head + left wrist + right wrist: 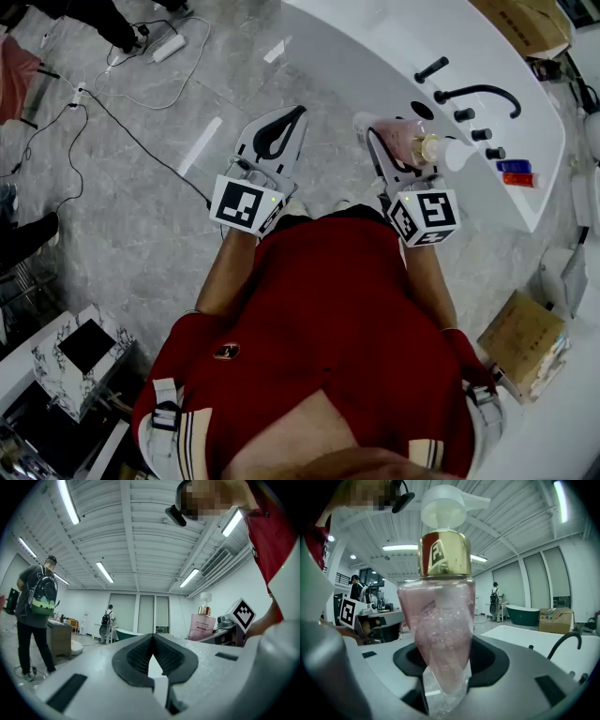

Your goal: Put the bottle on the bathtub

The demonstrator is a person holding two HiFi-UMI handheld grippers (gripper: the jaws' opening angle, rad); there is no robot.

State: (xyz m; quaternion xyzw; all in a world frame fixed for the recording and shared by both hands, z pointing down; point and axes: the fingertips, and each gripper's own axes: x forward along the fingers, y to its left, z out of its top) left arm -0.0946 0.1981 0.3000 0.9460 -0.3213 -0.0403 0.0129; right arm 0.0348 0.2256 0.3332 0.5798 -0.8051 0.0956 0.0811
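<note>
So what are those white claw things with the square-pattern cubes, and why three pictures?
They are two grippers, claws a person holds and squeezes. One picture comes from a camera on the person's head, looking down at the white bathtub and its black faucet. The other two come from cameras riding on each claw. The left gripper is shut, holding nothing. The right gripper pinches a pink pump bottle with a gold collar. It is not on the tub yet.
</note>
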